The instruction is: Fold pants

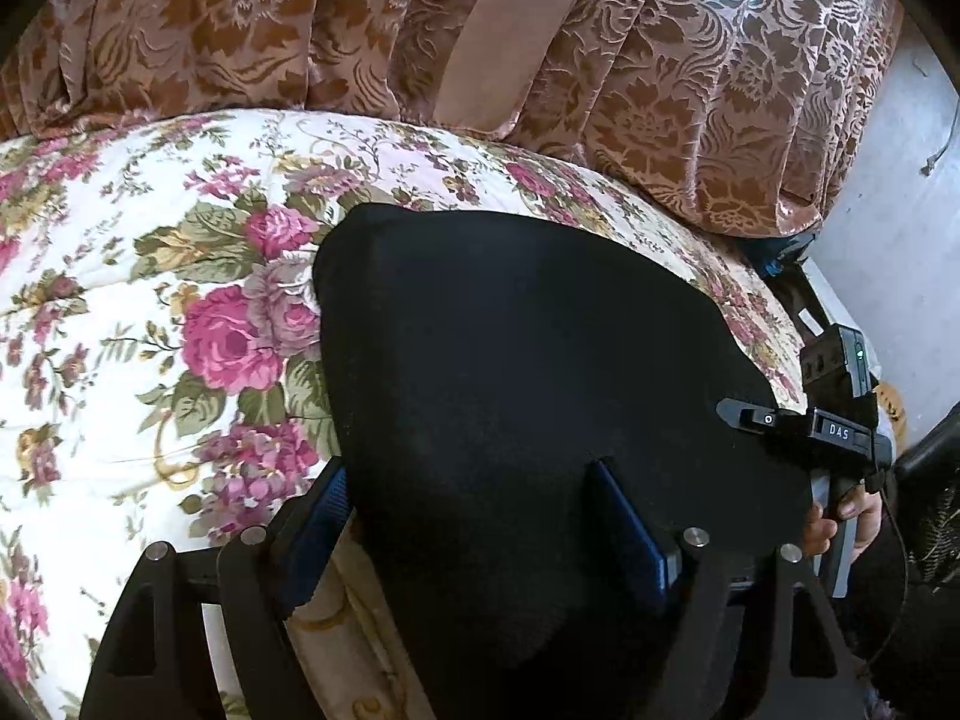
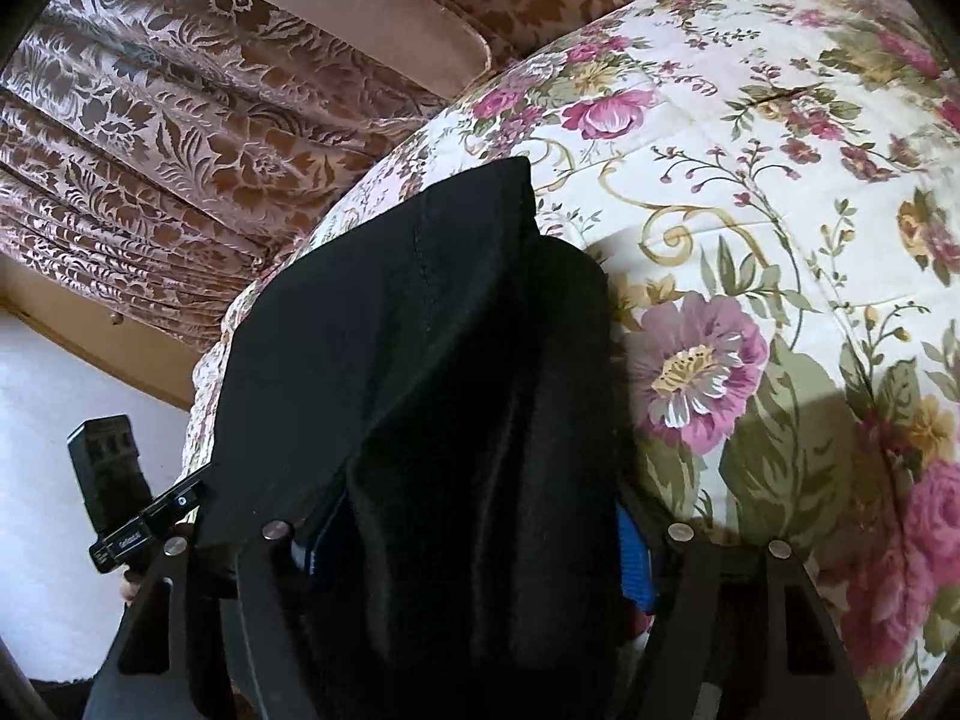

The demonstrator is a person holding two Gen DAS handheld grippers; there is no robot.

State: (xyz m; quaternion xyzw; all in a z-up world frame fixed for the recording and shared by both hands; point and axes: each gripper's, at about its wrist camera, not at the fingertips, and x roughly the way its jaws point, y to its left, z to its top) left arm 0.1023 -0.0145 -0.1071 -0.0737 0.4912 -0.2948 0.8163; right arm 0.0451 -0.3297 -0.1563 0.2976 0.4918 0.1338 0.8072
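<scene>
Pants [image 1: 528, 372] black, folds hard to read, near edge cut off; lying on floral bed [image 1: 150, 312]. Left gripper [image 1: 480, 528] spread, cloth between fingers. Right gripper [image 2: 474, 546] wide around bunched cloth, grip unclear.

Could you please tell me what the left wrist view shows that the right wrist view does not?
Only the left wrist view shows the right gripper and the person's hand holding it. Only the right wrist view shows the left gripper and a wooden ledge. Both show the black pants on the floral bedspread before the brown curtain.
</scene>
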